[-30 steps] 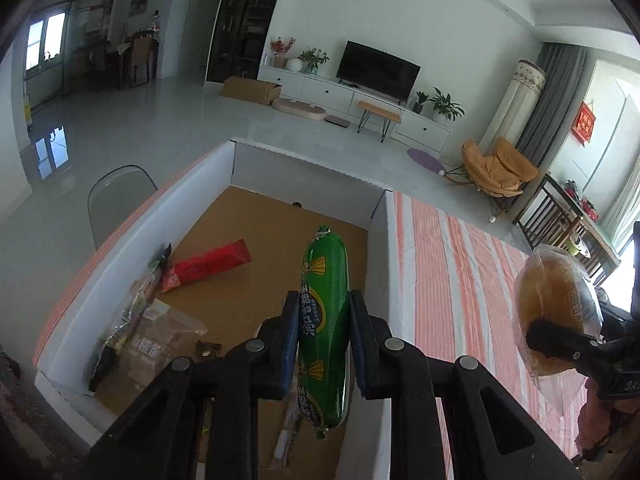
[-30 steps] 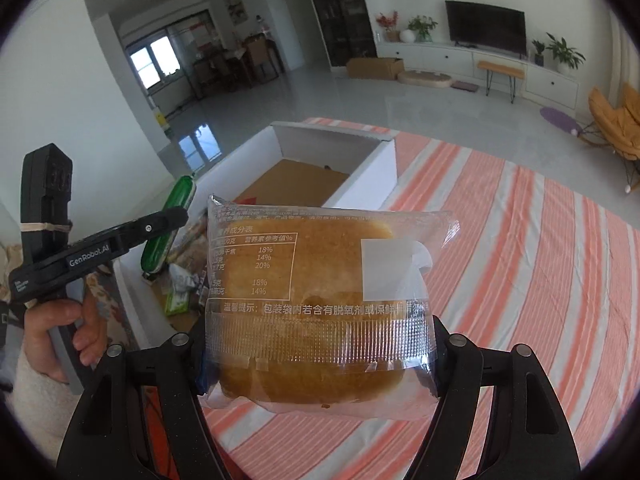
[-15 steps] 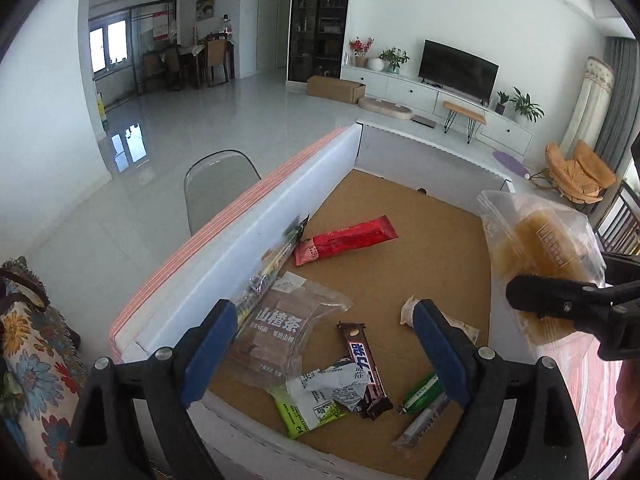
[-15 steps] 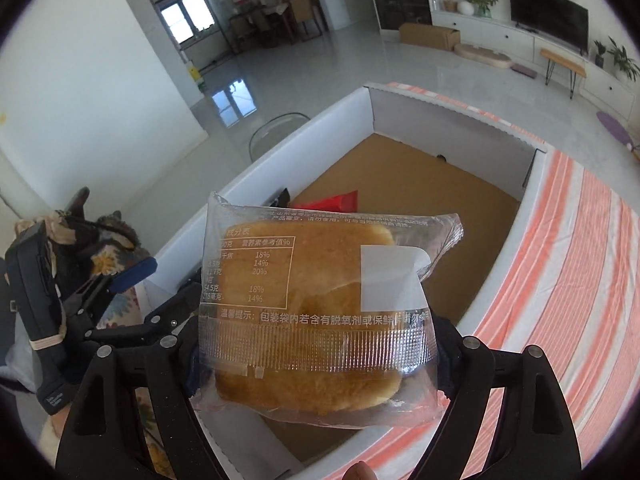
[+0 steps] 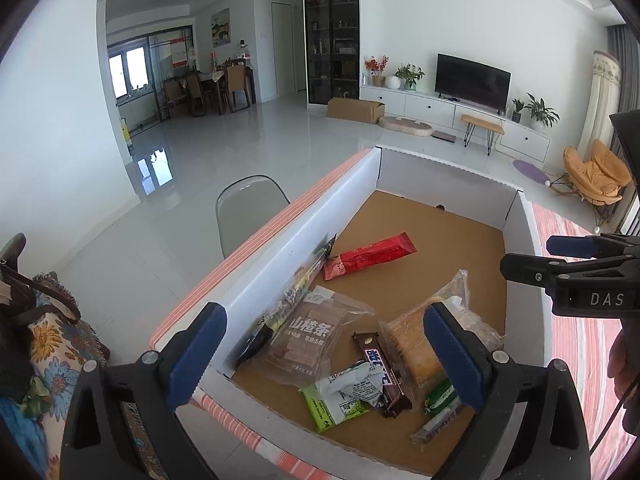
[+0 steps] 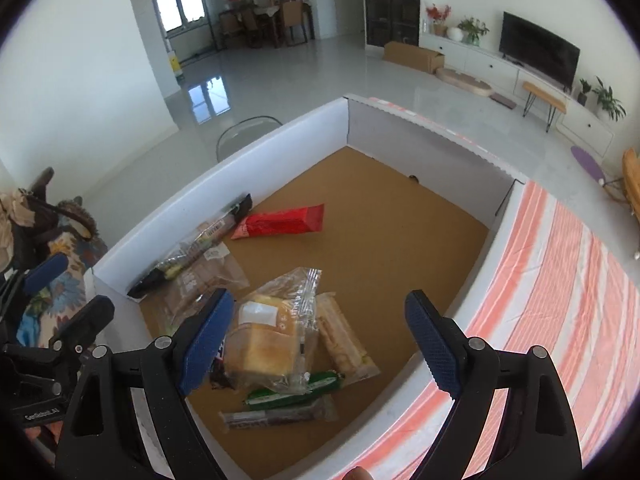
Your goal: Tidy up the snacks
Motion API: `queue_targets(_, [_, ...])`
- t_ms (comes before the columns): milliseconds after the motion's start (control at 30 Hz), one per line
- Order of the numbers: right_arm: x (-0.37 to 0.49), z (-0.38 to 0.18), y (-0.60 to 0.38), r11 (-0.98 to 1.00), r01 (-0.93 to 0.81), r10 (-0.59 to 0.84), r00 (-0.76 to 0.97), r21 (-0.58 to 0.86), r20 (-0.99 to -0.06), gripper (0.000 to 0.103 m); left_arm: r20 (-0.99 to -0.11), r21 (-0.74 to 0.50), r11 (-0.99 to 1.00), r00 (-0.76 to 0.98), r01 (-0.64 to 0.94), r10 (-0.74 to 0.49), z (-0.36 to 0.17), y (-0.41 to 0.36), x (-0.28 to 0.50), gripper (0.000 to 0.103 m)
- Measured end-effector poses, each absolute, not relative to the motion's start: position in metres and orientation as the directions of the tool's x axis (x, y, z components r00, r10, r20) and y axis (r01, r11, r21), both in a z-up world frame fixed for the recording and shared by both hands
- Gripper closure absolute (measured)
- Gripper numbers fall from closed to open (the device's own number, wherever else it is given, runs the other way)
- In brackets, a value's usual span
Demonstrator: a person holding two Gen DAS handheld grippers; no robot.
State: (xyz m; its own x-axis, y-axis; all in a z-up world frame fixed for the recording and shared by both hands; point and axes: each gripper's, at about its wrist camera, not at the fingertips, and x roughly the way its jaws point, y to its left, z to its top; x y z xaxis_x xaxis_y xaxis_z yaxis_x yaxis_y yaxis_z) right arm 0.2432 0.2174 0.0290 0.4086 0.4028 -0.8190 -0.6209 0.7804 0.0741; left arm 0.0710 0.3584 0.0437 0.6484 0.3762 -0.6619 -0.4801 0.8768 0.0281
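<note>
bun packet (image 6: 266, 344) now lies in box (image 6: 256, 148), right hand-held gripper (image 6: 320, 334) opening.

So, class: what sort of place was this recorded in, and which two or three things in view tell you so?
Most likely a home's open living and dining room. A TV stands on a low white cabinet, an orange lounge chair sits by the curtains, and a dining table with chairs stands by the window.
</note>
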Motion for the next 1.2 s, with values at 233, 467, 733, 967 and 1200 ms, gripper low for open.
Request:
queue_targets(233, [0.211,0.051,0.197,0.766,-0.642,0.388,0.467,-0.003,-0.794,0.013,-0.628,0.061,0.844,0.636,-0.533,0.448,0.054,0.338,0.060,0.000])
queue_targets(467, [0.201,0.050,0.174,0.798,-0.601,0.384,0.448,0.046,-0.808,0.013,-0.601,0.077,0.849,0.655,-0.523,0.458,0.064,0.322,0.054,0.000])
queue_targets(733, [0.196,0.045,0.172,0.805,-0.591,0.372,0.441,0.047,-0.817,0.013,-0.603,0.132,0.831,0.622,-0.540,0.500,0.065,0.320,0.056,0.000])
queue_targets(967, [0.182,0.045,0.179,0.784,-0.621,0.372,0.443,0.021,-0.816,0.013,-0.624,0.117,0.828,0.609,-0.548,0.490,0.062,0.328,0.054,0.000])
queue_targets(1200, [0.177,0.042,0.185,0.772,-0.636,0.369,0.435,0.011,-0.821,0.013,-0.622,0.120,0.828,0.609,-0.548,0.493,0.063,0.329,0.053,0.000])
